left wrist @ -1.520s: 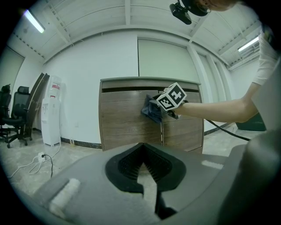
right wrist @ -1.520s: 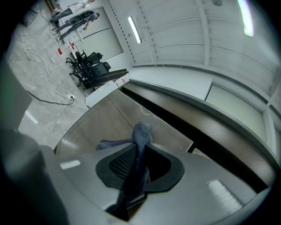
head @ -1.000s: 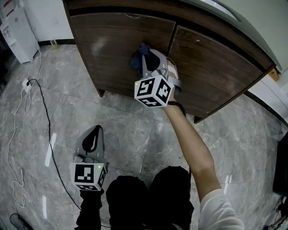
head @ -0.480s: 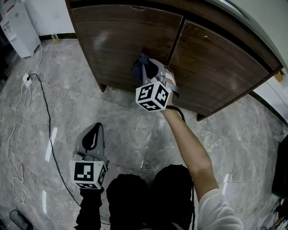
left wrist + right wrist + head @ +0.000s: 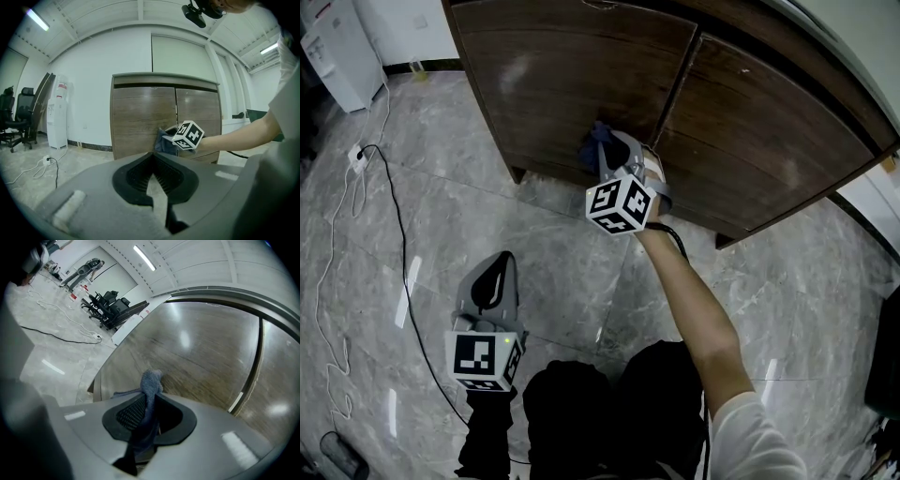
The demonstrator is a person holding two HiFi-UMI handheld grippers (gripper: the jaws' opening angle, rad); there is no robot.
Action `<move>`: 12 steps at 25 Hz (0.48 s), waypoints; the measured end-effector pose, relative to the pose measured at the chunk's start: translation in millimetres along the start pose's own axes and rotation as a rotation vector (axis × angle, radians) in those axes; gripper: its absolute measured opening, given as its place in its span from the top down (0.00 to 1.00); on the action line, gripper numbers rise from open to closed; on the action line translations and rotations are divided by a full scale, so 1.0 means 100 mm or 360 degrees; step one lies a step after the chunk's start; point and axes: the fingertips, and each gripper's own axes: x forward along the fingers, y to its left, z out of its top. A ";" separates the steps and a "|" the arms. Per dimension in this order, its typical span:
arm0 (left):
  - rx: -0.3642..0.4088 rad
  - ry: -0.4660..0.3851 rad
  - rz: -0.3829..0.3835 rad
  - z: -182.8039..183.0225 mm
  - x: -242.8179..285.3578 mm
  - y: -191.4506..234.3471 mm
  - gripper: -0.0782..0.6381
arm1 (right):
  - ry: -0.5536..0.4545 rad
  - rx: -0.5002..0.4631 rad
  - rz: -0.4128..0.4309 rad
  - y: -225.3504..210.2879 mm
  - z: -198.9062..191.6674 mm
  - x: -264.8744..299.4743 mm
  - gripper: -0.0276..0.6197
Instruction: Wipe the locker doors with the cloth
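Between the fingers of my right gripper (image 5: 150,397) sits the blue cloth (image 5: 151,380), clamped tight. Its bunched end sticks out past the tips and lies against the low part of the left locker door (image 5: 562,84), just beside the seam with the right door (image 5: 769,131). My left gripper (image 5: 153,157) hangs well back from the locker, fingers closed together on nothing. Both doors are dark brown wood grain with soft glare. Below the fingers spreads a grey marbled floor (image 5: 581,262) with a black cable (image 5: 397,234) trailing across it. A white water dispenser (image 5: 57,112) and office chairs (image 5: 21,117) stand off to the left.
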 end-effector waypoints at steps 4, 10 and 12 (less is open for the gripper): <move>-0.0006 0.0013 0.0008 -0.04 0.01 0.03 0.89 | 0.0032 0.0000 0.0042 0.16 -0.13 0.06 0.86; -0.0016 0.0044 0.0019 -0.10 0.01 0.06 0.89 | 0.0092 0.0001 0.0116 0.43 -0.33 0.17 0.86; -0.0017 0.0050 0.0025 -0.14 0.01 0.08 0.89 | 0.0116 -0.0012 0.0148 0.53 -0.41 0.20 0.86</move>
